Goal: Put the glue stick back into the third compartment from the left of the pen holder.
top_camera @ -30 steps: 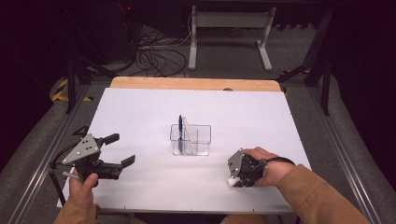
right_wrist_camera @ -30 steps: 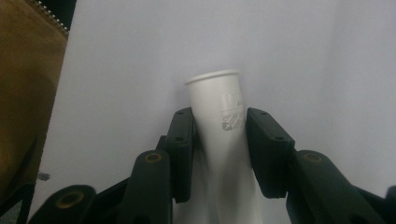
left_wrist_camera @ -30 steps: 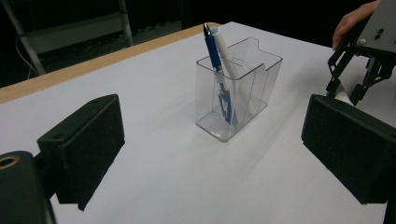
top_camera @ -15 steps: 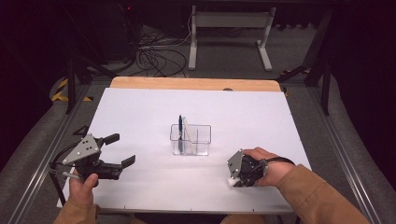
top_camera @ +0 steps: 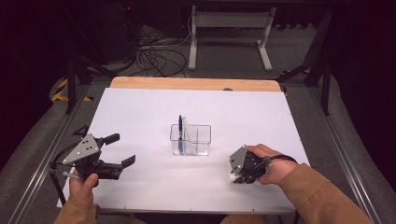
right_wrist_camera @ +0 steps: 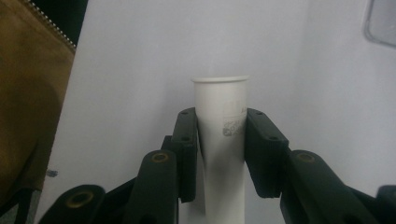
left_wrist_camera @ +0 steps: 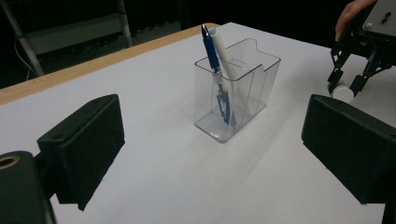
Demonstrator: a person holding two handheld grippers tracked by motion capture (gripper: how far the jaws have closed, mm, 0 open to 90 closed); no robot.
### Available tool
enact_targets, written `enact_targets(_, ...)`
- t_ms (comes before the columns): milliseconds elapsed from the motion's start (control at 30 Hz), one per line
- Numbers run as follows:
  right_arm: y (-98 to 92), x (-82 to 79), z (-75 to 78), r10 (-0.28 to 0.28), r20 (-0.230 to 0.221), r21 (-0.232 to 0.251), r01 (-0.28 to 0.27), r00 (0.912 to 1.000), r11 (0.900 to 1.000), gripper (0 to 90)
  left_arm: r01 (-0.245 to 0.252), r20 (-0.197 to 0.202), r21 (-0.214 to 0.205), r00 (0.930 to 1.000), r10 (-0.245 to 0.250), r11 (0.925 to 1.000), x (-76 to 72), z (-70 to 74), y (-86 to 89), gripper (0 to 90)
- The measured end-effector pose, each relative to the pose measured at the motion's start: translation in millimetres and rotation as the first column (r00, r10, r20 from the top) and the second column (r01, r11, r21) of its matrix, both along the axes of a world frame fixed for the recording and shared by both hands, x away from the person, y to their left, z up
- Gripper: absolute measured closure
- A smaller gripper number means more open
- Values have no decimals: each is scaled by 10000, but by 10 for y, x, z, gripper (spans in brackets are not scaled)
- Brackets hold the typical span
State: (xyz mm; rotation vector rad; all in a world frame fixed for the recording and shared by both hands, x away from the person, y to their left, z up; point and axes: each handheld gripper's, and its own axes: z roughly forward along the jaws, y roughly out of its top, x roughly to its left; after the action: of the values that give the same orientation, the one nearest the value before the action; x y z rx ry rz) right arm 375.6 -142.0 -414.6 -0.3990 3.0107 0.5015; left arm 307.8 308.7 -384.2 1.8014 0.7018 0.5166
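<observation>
A clear plastic holder (top_camera: 190,139) stands mid-table with a blue pen (top_camera: 180,126) and a white pen (top_camera: 185,125) upright in its left compartment. My right gripper (right_wrist_camera: 222,135) is shut on a white tube (right_wrist_camera: 220,98), its pads pressing both sides, with the flared end sticking out past the fingertips. In the high view this gripper (top_camera: 237,173) points down at the table, right of the holder and nearer to me. My left gripper (top_camera: 120,149) stands open at the table's left with nothing between its jaws, aimed at the holder (left_wrist_camera: 243,88).
The white table sheet (top_camera: 140,112) spans a wooden top (top_camera: 196,84). Beyond the far edge are a metal stand (top_camera: 229,28) and floor cables (top_camera: 159,56). Metal rails run along both sides of the table.
</observation>
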Motion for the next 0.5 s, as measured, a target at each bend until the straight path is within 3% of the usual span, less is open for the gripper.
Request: enact_targets(500,-30,-4,277,-432,-107,1220,442,9990,9915,674,-9,5,-9,10000,9,10000,1,1,4,68)
